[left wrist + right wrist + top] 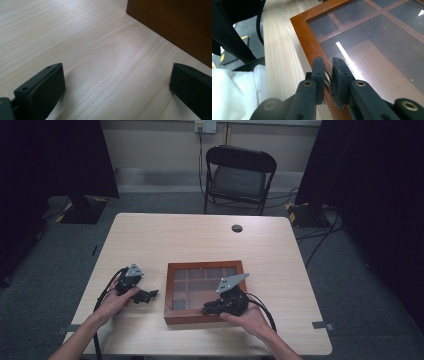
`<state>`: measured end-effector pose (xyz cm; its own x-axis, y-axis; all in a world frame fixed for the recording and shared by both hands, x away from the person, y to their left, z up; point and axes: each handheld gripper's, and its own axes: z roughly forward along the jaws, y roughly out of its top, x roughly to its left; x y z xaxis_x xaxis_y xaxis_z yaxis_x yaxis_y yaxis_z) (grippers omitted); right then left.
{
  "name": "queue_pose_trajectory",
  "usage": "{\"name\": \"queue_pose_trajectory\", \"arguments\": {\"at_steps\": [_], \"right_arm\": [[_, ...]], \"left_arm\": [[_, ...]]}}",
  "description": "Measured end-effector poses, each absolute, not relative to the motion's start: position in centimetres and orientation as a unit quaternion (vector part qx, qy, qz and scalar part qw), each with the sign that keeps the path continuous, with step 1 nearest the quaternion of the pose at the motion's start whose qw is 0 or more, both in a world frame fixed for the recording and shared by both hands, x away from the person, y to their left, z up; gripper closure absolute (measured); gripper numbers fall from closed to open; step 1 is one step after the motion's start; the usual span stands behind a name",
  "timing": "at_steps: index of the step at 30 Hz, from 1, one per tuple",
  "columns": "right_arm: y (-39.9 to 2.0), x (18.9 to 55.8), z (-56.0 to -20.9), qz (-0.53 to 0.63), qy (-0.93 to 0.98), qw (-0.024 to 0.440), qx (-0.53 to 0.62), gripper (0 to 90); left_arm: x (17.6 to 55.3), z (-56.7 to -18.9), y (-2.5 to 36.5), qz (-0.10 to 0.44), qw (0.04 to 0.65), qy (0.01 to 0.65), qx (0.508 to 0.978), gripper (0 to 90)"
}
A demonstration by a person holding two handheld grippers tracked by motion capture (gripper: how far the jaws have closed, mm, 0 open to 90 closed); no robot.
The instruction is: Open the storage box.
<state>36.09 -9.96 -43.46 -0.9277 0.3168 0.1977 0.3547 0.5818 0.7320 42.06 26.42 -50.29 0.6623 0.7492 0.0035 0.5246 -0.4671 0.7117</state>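
A brown wooden box (pixel 192 318) with a glass lid over several compartments lies flat on the table's near middle. My right gripper (pixel 207 309) rests on the box's front edge. In the right gripper view, the right gripper (pixel 328 63) is shut on a small metal clasp (pixel 327 77) at the lid's wooden frame (pixel 302 27). My left gripper (pixel 149 295) sits on the table just left of the box. Its jaws are wide open on bare wood in the left gripper view, where the left gripper (pixel 116 82) has the box's side wall (pixel 175 22) just ahead.
The light wooden table (pixel 200 235) has a round cable hole (pixel 237 228) near its far edge. A black folding chair (pixel 239 175) stands behind the table. Black cables trail from both grippers toward the table's near edge. Dark curtains hang at both sides.
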Motion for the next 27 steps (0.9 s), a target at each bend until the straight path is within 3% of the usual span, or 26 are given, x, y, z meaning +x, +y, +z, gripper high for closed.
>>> {"name": "queue_pose_trajectory", "arguments": {"at_steps": [27], "right_arm": [[-9.5,36.0,-42.8,-0.430,-0.883,0.033,-0.185,81.5]], "left_arm": [[42.1,-50.3,26.4,0.158,0.352,0.377,0.842,0.0]]}}
